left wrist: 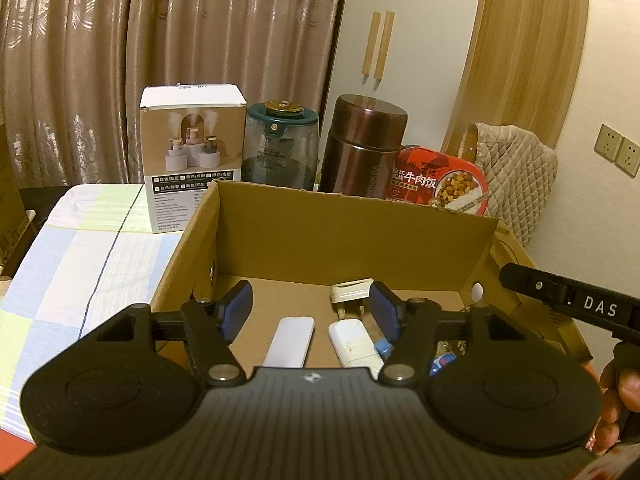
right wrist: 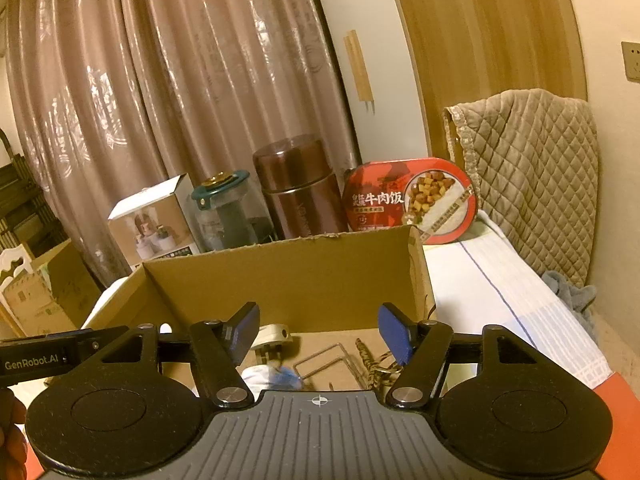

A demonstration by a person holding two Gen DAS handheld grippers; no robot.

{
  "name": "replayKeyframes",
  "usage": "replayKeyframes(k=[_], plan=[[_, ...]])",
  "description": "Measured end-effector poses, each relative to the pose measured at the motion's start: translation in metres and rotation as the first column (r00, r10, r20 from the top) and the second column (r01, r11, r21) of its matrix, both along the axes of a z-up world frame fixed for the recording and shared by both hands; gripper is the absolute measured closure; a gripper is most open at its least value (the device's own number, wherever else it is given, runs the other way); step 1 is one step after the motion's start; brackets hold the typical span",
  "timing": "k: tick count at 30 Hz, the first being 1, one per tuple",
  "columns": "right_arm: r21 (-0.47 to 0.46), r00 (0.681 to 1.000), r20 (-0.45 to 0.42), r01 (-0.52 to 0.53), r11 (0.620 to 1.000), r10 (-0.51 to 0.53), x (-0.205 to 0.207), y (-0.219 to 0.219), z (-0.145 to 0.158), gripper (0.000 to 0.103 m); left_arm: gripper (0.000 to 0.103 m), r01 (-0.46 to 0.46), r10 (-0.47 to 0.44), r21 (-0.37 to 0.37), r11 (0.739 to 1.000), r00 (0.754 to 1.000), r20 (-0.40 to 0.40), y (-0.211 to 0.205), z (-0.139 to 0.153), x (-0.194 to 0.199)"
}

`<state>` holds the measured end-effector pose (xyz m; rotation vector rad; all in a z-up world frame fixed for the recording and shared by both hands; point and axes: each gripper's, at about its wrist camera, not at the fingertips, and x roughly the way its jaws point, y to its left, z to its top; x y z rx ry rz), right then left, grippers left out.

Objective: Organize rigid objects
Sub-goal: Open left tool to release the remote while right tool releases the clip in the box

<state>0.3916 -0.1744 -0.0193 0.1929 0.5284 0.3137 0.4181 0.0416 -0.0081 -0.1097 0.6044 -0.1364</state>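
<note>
An open cardboard box [left wrist: 352,232] sits on the bed and holds small items. My left gripper [left wrist: 312,312] hovers over the box, open, nothing between its blue pads. Below it lie a white remote-like bar [left wrist: 290,340], a white oblong device [left wrist: 352,342] and a cream plug adapter [left wrist: 352,290]. In the right wrist view my right gripper [right wrist: 318,332] is open above the same box [right wrist: 280,276], over the plug adapter [right wrist: 272,338], a wire rack [right wrist: 332,360] and a patterned cord [right wrist: 372,360]. Neither holds anything.
Behind the box stand a humidifier carton [left wrist: 192,160], a glass kettle [left wrist: 280,144], a brown flask [left wrist: 364,144] and a red meal box [left wrist: 440,184]. A quilted cover [right wrist: 532,176] leans by the wall. The other gripper's arm [left wrist: 572,304] reaches in at the right.
</note>
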Motion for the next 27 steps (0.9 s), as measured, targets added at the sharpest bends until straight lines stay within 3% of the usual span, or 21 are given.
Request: replayKeyframes(k=[19, 21, 23, 27], plan=[[-0.033, 1.0, -0.006, -0.022, 0.999, 0.022, -0.002, 0.004, -0.001, 0.036, 0.029, 0.002, -0.002, 0.01, 1.0, 1.0, 0.007, -0.001, 0.004, -0.002], [-0.042, 1.0, 0.001, -0.02, 0.999, 0.021, -0.003, 0.004, -0.001, 0.032, 0.026, 0.002, -0.002, 0.013, 1.0, 1.0, 0.015, 0.0, 0.005, -0.004], [-0.053, 1.0, 0.014, -0.012, 0.999, 0.012, -0.005, 0.003, 0.0, 0.022, 0.022, -0.003, 0.002, 0.022, 1.0, 1.0, 0.021, 0.001, 0.007, -0.006], [-0.067, 1.0, 0.029, -0.002, 0.998, 0.004, -0.009, -0.002, 0.002, 0.014, 0.011, -0.009, 0.008, 0.036, 0.999, 0.999, 0.038, 0.002, 0.01, -0.013]])
